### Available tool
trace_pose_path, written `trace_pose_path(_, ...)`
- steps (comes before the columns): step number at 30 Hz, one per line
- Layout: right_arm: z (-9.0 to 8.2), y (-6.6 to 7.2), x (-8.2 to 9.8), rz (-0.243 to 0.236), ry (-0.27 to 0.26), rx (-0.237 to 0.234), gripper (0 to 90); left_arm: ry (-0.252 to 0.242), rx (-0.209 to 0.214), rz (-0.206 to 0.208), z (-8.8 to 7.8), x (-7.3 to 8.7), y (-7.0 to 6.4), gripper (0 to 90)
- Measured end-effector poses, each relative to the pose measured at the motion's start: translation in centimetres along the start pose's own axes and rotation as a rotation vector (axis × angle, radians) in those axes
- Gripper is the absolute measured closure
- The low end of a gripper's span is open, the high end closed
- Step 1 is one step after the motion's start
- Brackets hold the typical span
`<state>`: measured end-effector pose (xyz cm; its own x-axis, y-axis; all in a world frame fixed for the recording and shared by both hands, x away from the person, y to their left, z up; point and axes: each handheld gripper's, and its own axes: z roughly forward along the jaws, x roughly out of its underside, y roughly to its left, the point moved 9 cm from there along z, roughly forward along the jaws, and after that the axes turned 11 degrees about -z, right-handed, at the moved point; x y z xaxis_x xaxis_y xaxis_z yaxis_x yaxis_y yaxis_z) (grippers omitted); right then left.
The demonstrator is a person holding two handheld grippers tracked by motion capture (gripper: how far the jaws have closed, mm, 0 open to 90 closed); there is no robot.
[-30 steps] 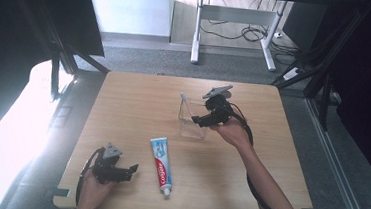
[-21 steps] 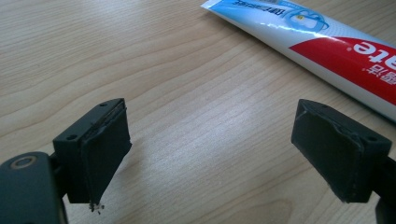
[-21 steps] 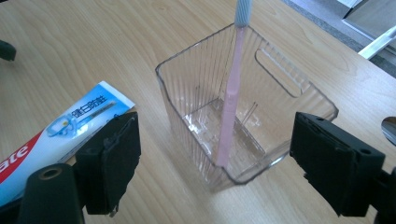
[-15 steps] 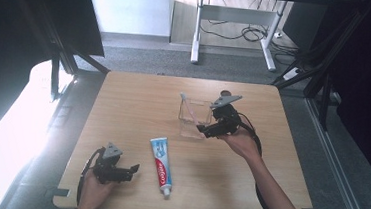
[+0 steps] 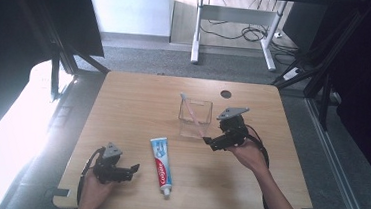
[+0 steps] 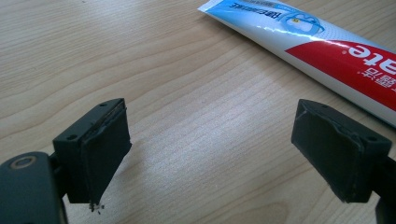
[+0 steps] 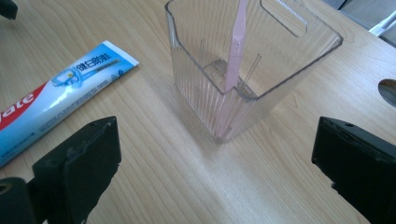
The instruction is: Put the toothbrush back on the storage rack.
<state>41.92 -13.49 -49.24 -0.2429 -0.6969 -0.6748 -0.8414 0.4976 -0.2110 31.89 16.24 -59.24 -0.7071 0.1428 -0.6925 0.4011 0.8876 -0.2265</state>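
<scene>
A clear plastic cup (image 5: pixel 194 117) (image 7: pixel 247 70) stands mid-table with a pink toothbrush (image 5: pixel 192 112) (image 7: pixel 233 60) leaning inside it. A toothpaste tube (image 5: pixel 161 164) (image 6: pixel 322 42) (image 7: pixel 51 102) lies flat in front of it, to the left. My right gripper (image 5: pixel 207 142) (image 7: pixel 215 172) is just right of and nearer than the cup; its jaws have just been opening and stand wide with nothing between them. My left gripper (image 5: pixel 133 170) (image 6: pixel 210 158) rests open near the front left, just left of the tube, empty.
A round cable hole (image 5: pixel 226 94) (image 7: pixel 387 88) sits in the tabletop behind the cup. Dark frame posts (image 5: pixel 321 70) stand around the table, and a desk's legs (image 5: pixel 197 30) rise on the floor beyond it.
My right gripper has drawn back from above the cup toward the near right and lower, jaws wider. The toothbrush stays in the cup. The left hand has not moved.
</scene>
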Motion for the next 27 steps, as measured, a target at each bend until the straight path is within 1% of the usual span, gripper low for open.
trace_pose_path(5,-0.4,0.3,0.7,-0.004,-0.001,-0.001,0.0,0.0,0.001,0.0,0.0,0.0,0.0,11.6)
trace_pose_path(7,-0.7,0.5,1.3,-0.013,0.004,0.01,0.0,-0.001,0.001,0.002,0.0,0.0,0.0,11.6)
trace_pose_path(9,-0.9,0.6,1.5,-0.013,0.005,0.011,0.0,-0.001,0.002,0.003,0.0,0.0,0.0,11.6)
trace_pose_path(13,-1.6,1.0,2.7,-0.014,0.002,0.02,0.0,-0.003,0.007,-0.001,0.0,0.0,-0.1,11.6)
trace_pose_path(14,-1.6,1.0,2.7,-0.014,0.002,0.02,0.0,-0.003,0.007,-0.001,0.0,0.0,-0.1,11.6)
trace_pose_path(15,-1.8,1.2,3.3,-0.016,0.006,0.022,0.0,-0.003,0.01,-0.001,0.0,0.0,-0.1,11.6)
trace_pose_path(16,-1.8,1.2,3.3,-0.016,0.006,0.022,0.0,-0.005,0.01,-0.007,0.0,-0.1,-0.2,11.6)
trace_pose_path(17,-2.1,1.3,3.8,-0.017,0.005,0.03,0.0,-0.006,0.012,-0.009,0.0,-0.1,-0.2,11.6)
trace_pose_path(18,-2.1,1.3,3.8,-0.017,0.005,0.03,0.0,-0.006,0.012,-0.009,0.0,-0.1,-0.2,11.6)
trace_pose_path(20,-2.4,1.6,4.5,-0.005,0.0,0.032,0.0,-0.006,0.017,-0.009,0.0,-0.1,-0.2,11.6)
trace_pose_path(22,-2.6,1.6,4.8,-0.003,-0.001,0.033,0.0,-0.006,0.017,-0.005,0.0,-0.1,-0.2,11.6)
trace_pose_path(23,-2.8,1.8,5.3,0.003,0.0,0.04,0.0,-0.006,0.018,-0.007,0.0,-0.1,-0.2,11.6)
trace_pose_path(26,-3.2,2.0,6.0,0.007,-0.005,0.04,0.0,-0.006,0.022,-0.018,0.0,-0.1,-0.3,11.6)
trace_pose_path(27,-3.2,2.0,6.0,0.007,-0.005,0.04,0.0,-0.006,0.022,-0.018,0.0,-0.1,-0.3,11.6)
